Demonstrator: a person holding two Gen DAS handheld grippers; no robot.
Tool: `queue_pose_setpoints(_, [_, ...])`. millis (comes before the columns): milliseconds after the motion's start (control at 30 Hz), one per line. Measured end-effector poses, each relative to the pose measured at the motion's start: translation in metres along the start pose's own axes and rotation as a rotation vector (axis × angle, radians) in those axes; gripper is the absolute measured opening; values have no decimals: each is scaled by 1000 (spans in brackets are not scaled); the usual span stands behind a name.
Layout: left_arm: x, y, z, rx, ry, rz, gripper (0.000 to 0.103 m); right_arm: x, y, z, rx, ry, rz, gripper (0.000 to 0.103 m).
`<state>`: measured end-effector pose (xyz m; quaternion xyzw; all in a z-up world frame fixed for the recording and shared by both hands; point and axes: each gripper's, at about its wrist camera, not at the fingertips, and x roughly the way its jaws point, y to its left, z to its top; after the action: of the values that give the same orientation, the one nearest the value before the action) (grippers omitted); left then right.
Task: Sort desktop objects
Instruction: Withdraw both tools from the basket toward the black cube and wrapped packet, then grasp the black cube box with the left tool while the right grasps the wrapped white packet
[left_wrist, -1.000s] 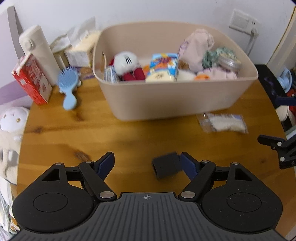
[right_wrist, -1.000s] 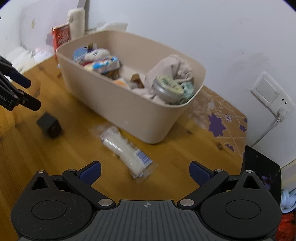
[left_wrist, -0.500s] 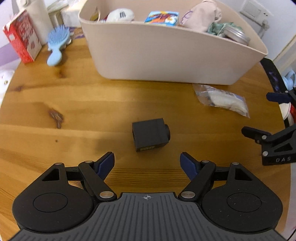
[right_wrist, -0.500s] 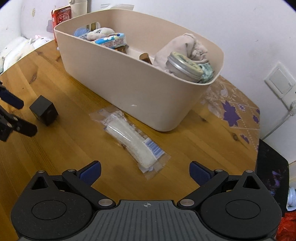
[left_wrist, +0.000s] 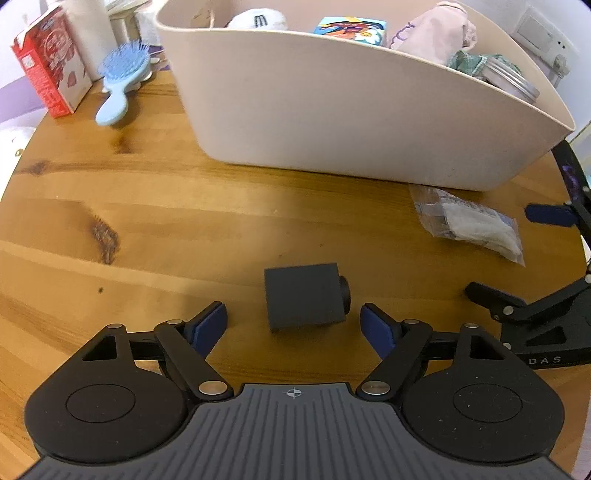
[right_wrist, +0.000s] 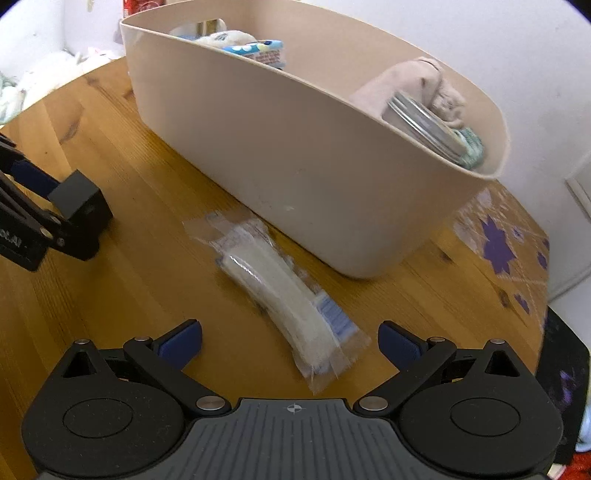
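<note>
The left gripper (left_wrist: 293, 325) is hovering low over the wooden worktop (left_wrist: 147, 221) with its jaws spread wide and holding nothing. A small black cube-shaped device (left_wrist: 304, 301) with a short round stub on its right face is sitting on the worktop between the two blue pads (left_wrist: 208, 326), nearer the right one, touching neither.

The right gripper (right_wrist: 290, 339) is also hovering with its jaws fully apart and empty. A clear plastic packet (right_wrist: 284, 295) holding white folded material and a blue-printed label is lying flat on the worktop, its near end reaching in between the right gripper's pads without touching them. The packet is lying just beside the front wall of the beige storage bin (right_wrist: 295, 155).

The bin is standing toward the back of the worktop and is holding a white plush toy (left_wrist: 256, 20), a colourful printed box (left_wrist: 349, 27), a pink cloth (left_wrist: 434, 31) and a metal-lidded tin (left_wrist: 509, 79).

Left of the bin, a light blue hairbrush (left_wrist: 120, 79) is lying on the worktop beside a red carton (left_wrist: 50, 61), which is standing upright.
</note>
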<state>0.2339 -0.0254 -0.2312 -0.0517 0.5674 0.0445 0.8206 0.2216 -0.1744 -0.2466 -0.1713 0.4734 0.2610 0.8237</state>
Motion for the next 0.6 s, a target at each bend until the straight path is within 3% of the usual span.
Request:
queue_pose_setpoints(200, [2, -11, 0, 53, -15, 24, 80, 7, -8, 5, 34, -29, 44, 103])
queue_pose_setpoints(333, [2, -12, 1, 54, -28, 33, 77, 13, -21, 4, 144, -19, 108, 103])
queue_pose_setpoints(400, [0, -11, 2, 45, -44, 49, 67, 13, -22, 2, 164, -28, 105, 103])
queue_pose_setpoints(533, [-2, -8, 2, 30, -59, 60, 60, 12, -21, 4, 156, -28, 105, 102])
queue_pose_setpoints(600, [-3, -8, 1, 31, -64, 62, 55, 10, -21, 4, 161, -34, 114, 95])
